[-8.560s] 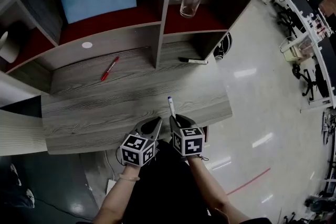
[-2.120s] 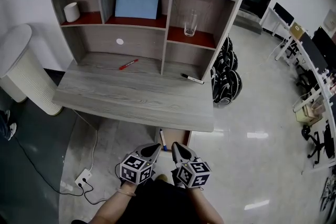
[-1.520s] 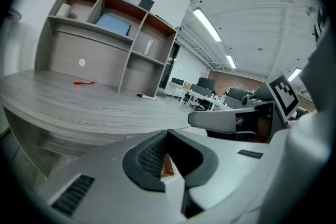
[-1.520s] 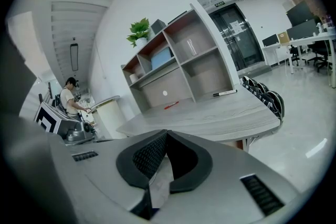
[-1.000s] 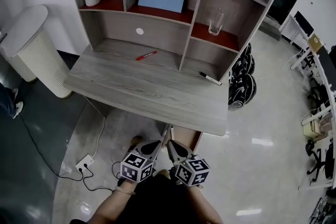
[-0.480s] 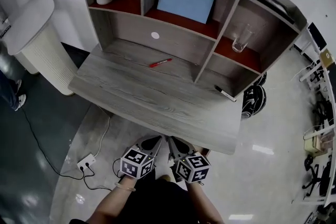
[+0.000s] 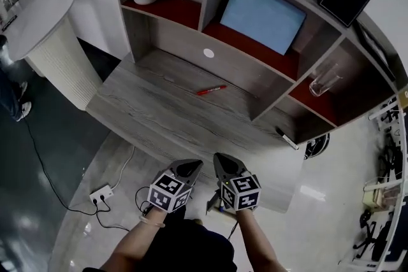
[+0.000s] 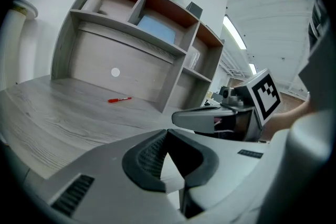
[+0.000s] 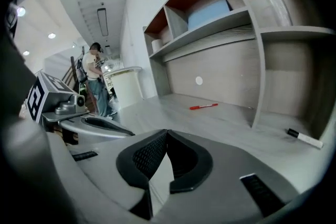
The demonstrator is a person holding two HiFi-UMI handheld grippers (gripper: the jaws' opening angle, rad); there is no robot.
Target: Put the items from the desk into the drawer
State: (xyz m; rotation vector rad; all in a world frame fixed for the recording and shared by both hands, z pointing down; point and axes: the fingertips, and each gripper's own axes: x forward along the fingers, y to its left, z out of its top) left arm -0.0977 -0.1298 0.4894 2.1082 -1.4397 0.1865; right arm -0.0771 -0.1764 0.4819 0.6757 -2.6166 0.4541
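The two grippers have just slid in toward the near edge of the counter (image 7: 146, 114), side by side. The left gripper (image 7: 191, 166) has its fingers (image 8: 143, 156) closed with nothing in them. The right gripper (image 7: 220, 158) is closed and empty too. No hand is carrying anything right now, so I think the person is coming back for the next thing.

Two things still lie on the counter. The red pen (image 7: 211, 90) is far back in the middle, near the shelf wall. The black marker (image 7: 286, 137) is far to the right, under the right shelf. Both are well apart from the grippers.

A while back the right gripper held a blue and white pen over the counter. Later that pen lay in the open drawer under the counter. Now it is not on the counter. The drawer is down below the grippers, and I cannot tell if it is open. The view has also swung, so the counter looks tilted and closer.
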